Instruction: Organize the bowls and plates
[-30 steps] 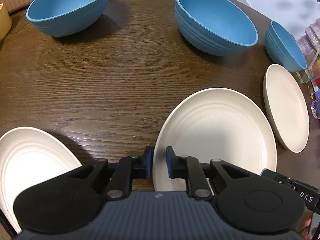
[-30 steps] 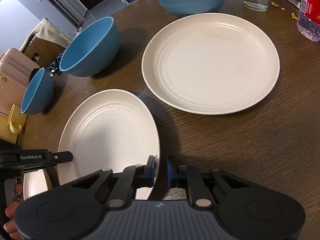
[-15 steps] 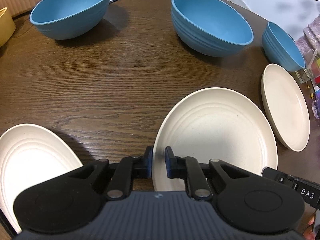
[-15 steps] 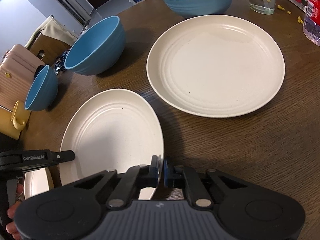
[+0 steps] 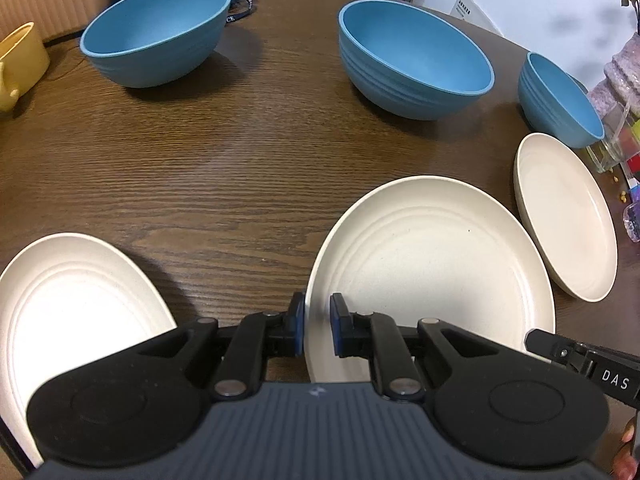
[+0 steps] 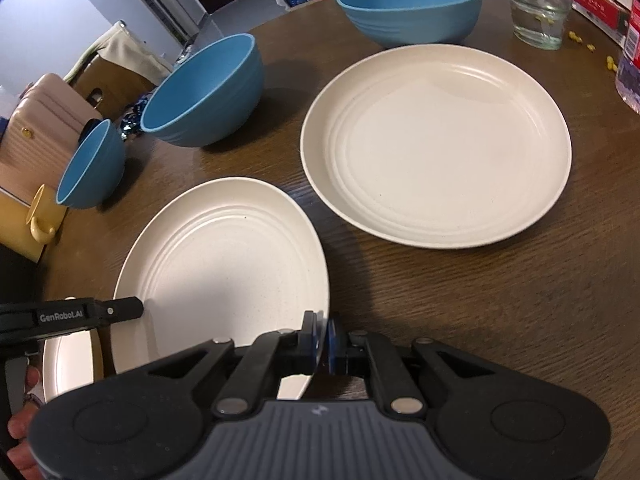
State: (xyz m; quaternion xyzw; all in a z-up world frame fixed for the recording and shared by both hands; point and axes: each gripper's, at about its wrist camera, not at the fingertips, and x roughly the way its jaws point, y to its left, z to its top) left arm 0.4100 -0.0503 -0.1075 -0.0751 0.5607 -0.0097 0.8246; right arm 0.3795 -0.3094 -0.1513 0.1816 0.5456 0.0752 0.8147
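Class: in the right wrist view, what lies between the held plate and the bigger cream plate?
Only bare brown table separates the held plate from the bigger plate.

Glass (image 6: 538, 4), yellow mug (image 5: 18, 66), perhaps bottle (image 6: 630, 60)

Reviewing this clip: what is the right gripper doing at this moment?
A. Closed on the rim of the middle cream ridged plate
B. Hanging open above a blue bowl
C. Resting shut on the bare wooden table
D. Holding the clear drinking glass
A: in the right wrist view the right gripper has its blue pads pinched onto the near rim of the middle cream ridged plate.
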